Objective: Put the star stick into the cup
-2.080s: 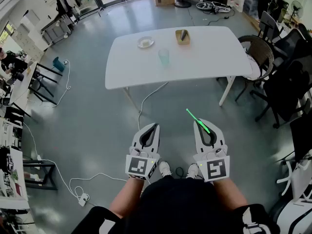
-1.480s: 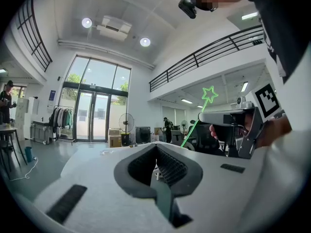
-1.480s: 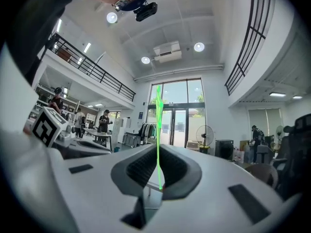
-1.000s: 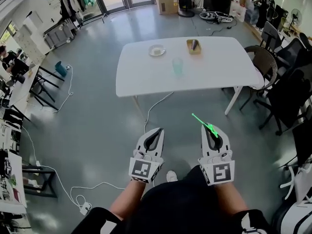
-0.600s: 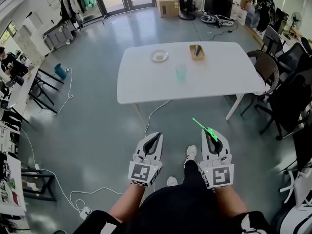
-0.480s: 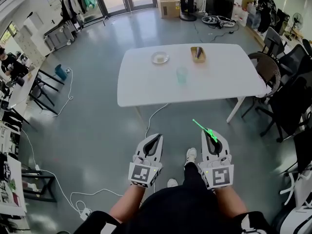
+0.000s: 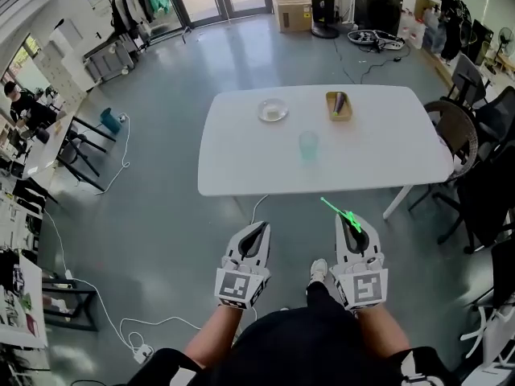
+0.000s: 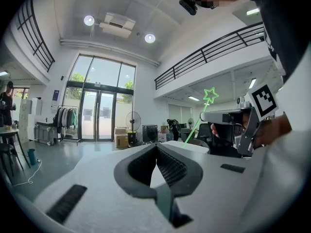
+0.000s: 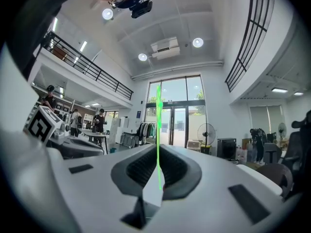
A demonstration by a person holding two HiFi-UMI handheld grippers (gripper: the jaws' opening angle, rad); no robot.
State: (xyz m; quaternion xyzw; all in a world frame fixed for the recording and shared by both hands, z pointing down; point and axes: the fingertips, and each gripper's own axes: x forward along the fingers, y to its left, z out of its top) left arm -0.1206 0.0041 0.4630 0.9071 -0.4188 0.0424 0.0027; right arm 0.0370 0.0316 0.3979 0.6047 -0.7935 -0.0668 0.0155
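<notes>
A thin green star stick [image 7: 338,212] juts up and to the left out of my right gripper [image 7: 355,222], which is shut on its lower end. In the right gripper view the stick [image 9: 158,125] rises straight between the pressed pads, and the gripper [image 9: 159,148] holds it there. My left gripper [image 7: 259,232] hangs beside it, shut with nothing in it; its pads meet [image 8: 156,147]. The left gripper view catches the star tip [image 8: 210,94]. A pale green translucent cup [image 7: 309,145] stands upright on the white table [image 7: 241,163], well ahead of both grippers.
A small white plate [image 7: 273,110] and a wooden tray [image 7: 339,105] sit on the table's far side. Dark chairs [image 7: 483,183] crowd the right. A cable [image 7: 256,207] runs under the table to the floor, and desks line the left wall.
The table and cup have drawn nearer and lower in the head view as the person walks toward them. Both grippers keep their pose, the stick still held in the right one.
</notes>
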